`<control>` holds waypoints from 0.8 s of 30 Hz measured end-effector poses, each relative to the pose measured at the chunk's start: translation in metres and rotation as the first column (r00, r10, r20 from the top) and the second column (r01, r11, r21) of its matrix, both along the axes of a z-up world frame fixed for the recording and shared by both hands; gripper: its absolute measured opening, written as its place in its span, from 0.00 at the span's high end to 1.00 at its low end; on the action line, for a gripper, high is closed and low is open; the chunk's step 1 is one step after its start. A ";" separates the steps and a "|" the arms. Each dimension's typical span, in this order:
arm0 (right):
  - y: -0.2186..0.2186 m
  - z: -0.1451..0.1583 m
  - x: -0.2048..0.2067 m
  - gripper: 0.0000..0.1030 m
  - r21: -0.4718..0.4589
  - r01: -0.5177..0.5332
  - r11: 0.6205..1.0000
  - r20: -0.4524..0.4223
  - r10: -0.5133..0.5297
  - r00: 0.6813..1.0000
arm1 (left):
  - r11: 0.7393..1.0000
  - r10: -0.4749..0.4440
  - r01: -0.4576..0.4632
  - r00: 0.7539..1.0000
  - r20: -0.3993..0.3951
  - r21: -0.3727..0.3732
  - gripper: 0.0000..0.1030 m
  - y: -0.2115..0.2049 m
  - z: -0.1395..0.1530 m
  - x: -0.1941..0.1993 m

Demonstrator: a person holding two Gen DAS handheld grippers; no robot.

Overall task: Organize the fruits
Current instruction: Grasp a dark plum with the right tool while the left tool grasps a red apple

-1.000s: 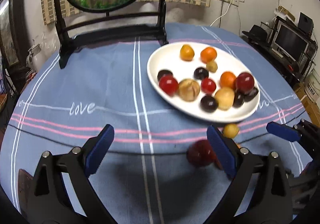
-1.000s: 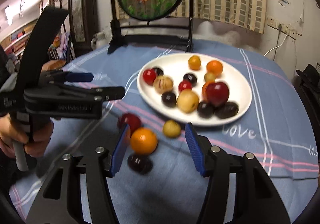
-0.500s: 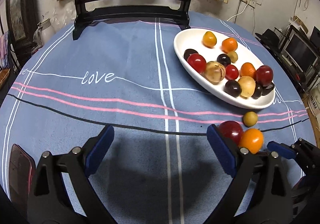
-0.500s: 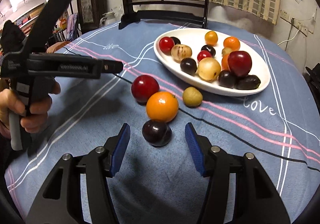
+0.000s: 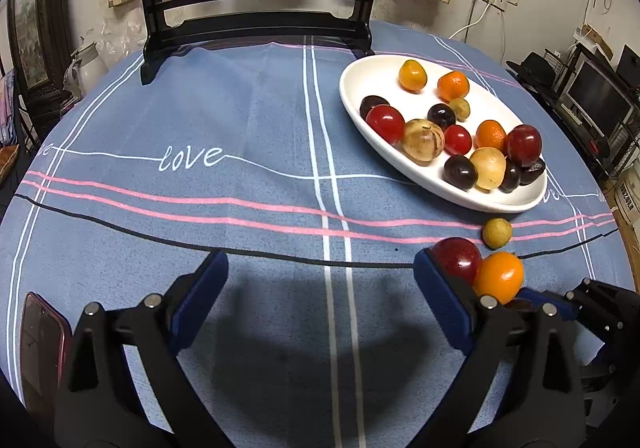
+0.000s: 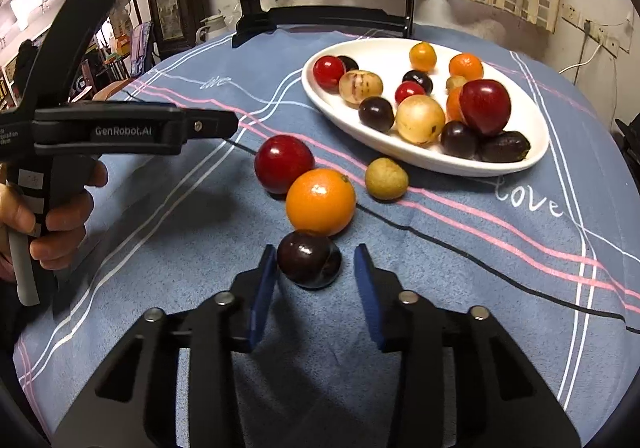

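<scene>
Left wrist view: the left gripper (image 5: 320, 296) fingers gape wide over bare counter (image 5: 240, 119), holding nothing; right wrist view: the right gripper (image 6: 316, 280) fingers have just been closing around the dark plum (image 6: 309, 259), left pad touching, near the counter's front edge, below the white plate (image 6: 400, 151).

Both wrist views low, close, angled down at tablecloth (image 5: 240, 119); share plate (image 6: 400, 151)

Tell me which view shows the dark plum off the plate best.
The right wrist view: the dark plum lies whole and unobstructed between the right gripper pads, which have just been closing. In the left wrist view only a dark sliver shows below the orange.
</scene>
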State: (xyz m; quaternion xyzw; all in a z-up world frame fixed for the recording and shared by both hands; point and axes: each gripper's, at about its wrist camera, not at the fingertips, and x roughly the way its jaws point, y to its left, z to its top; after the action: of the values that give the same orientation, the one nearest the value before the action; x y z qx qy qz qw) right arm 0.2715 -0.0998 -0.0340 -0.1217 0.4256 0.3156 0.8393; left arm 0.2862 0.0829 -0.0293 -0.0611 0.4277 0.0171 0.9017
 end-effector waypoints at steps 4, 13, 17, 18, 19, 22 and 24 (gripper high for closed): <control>-0.004 0.005 0.000 0.70 0.010 0.012 1.000 0.006 -0.012 1.000 | 1.000 -0.008 0.008 1.000 0.017 -0.006 0.07 -0.001 0.002 -0.001; -0.029 0.015 0.013 0.70 0.078 0.108 0.991 -0.036 -0.105 0.994 | 0.973 -0.220 0.212 0.971 0.094 0.093 0.23 -0.045 0.003 -0.013; -0.028 0.014 0.012 0.70 0.075 0.103 0.992 -0.039 -0.101 0.994 | 0.967 -0.255 0.254 0.963 0.084 0.025 0.40 -0.049 0.000 -0.008; -0.028 0.014 0.011 0.70 0.073 0.101 0.992 -0.038 -0.099 0.994 | 0.965 -0.260 0.260 0.962 0.083 0.012 0.41 -0.049 0.000 -0.007; -0.028 0.014 0.011 0.70 0.072 0.100 0.992 -0.039 -0.097 0.994 | 0.963 -0.267 0.268 0.960 0.082 -0.008 0.42 -0.051 -0.001 -0.004; -0.029 0.014 0.013 0.70 0.077 0.104 0.992 -0.047 -0.100 0.994 | 0.959 -0.279 0.282 0.957 0.075 -0.023 0.43 -0.055 -0.003 -0.002; -0.031 0.015 0.014 0.70 0.082 0.110 0.991 -0.049 -0.106 0.993 | 0.957 -0.287 0.289 0.956 0.061 -0.035 0.45 -0.057 -0.007 0.001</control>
State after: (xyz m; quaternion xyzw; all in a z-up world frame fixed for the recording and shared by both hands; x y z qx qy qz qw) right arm 0.2851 -0.1309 -0.0193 -0.0560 0.4362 0.2901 0.8499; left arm 0.2877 0.0260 -0.0361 -0.0183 0.4072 -0.1256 0.9045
